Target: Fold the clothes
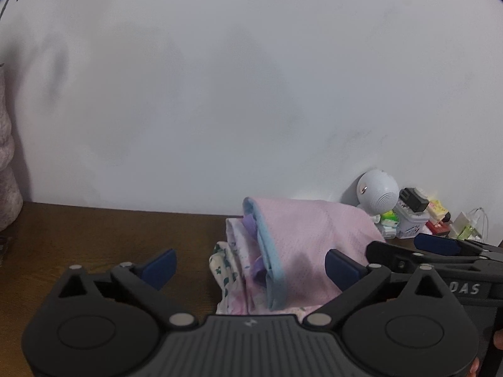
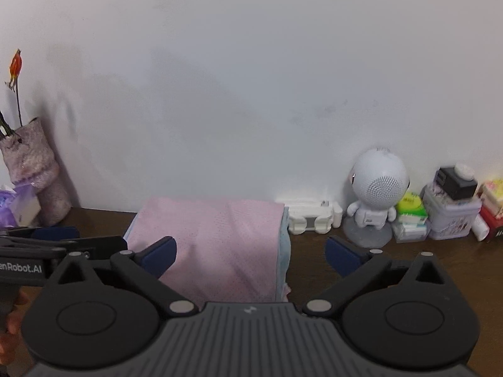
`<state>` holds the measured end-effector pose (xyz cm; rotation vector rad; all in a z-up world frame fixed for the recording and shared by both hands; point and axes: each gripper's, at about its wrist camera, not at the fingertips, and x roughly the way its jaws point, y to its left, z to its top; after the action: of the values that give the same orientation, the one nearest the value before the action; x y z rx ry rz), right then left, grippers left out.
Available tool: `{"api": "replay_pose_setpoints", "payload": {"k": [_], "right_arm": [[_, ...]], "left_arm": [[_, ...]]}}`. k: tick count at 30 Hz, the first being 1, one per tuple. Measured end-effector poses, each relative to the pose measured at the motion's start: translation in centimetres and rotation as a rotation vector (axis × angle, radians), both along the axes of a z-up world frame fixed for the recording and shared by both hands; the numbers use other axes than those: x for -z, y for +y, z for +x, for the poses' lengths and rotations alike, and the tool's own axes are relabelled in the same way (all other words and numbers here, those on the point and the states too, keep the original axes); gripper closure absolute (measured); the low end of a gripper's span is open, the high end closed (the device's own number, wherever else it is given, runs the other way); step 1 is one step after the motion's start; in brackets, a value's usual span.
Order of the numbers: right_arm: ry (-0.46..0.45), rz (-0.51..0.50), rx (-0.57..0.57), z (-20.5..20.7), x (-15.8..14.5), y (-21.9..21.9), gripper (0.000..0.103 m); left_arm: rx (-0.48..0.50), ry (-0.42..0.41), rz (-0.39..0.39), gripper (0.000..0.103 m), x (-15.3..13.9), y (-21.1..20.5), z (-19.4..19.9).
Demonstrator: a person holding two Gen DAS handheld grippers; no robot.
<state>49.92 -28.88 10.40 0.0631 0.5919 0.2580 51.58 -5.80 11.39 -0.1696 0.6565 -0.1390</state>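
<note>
With both the left gripper (image 1: 251, 267) and the right gripper (image 2: 250, 256) standing released and empty, the folded pink garment (image 2: 217, 238) is lying at lower centre atop the stack of folded clothes (image 1: 232, 270) on the wooden table (image 1: 94, 235), suggesting this fold is finishing.

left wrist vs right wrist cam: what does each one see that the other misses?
Only the left wrist view shows the stack's side: floral garments layered under the pink garment, and its blue trim running down the fold.

Only the right wrist view shows the orange flower in its fuzzy vase, and the white holder against the wall.

Both show the pink garment folded on the brown table, the white astronaut figure, the clutter of boxes beside it, and both grippers open, left gripper and right gripper, holding nothing.
</note>
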Motion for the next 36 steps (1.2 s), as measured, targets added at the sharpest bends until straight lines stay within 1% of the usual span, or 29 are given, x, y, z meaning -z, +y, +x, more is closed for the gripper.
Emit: {"api": "replay_pose_setpoints", "payload": {"k": [3, 6, 7, 13, 18, 23, 26, 29, 32, 36], "right_arm": [[0.027, 0.020, -0.003, -0.2, 0.1, -0.3, 0.000], [0.016, -0.008, -0.006, -0.7, -0.1, -0.2, 0.000], [0.012, -0.012, -0.005, -0.9, -0.2, -0.2, 0.000], [-0.001, 0.000, -0.009, -2.0, -0.5, -0.3, 0.000], [0.002, -0.014, -0.004, -2.9, -0.7, -0.1, 0.000], [0.011, -0.016, 0.004, -4.3, -0.8, -0.2, 0.000], [0.015, -0.019, 0.001, -5.4, -0.9, -0.1, 0.000], [0.012, -0.013, 0.001, -6.9, -1.2, -0.1, 0.000], [0.009, -0.039, 0.012, -8.5, -1.5, 0.2, 0.000], [0.011, -0.058, 0.018, -11.2, -1.8, 0.5, 0.000]], "left_arm": [[0.018, 0.008, 0.025, 0.002, -0.2, 0.0, -0.4], [0.014, 0.009, 0.058, 0.001, -0.3, -0.2, -0.6], [0.013, 0.010, 0.058, 0.001, -0.3, -0.2, -0.7], [0.014, 0.025, 0.014, 0.000, -0.4, 0.5, -1.5], [0.000, 0.035, 0.023, 0.000, -0.7, 0.8, -2.3], [0.000, 0.042, 0.007, 0.000, -0.9, 1.1, -3.5], [0.003, 0.050, 0.006, 0.000, -0.8, 1.2, -4.8], [0.015, 0.058, -0.013, 0.000, -0.6, 1.2, -6.4], [0.024, 0.065, -0.031, 0.000, -0.6, 1.1, -8.3], [0.037, 0.056, -0.017, 0.000, -1.0, 0.7, -11.2]]}}
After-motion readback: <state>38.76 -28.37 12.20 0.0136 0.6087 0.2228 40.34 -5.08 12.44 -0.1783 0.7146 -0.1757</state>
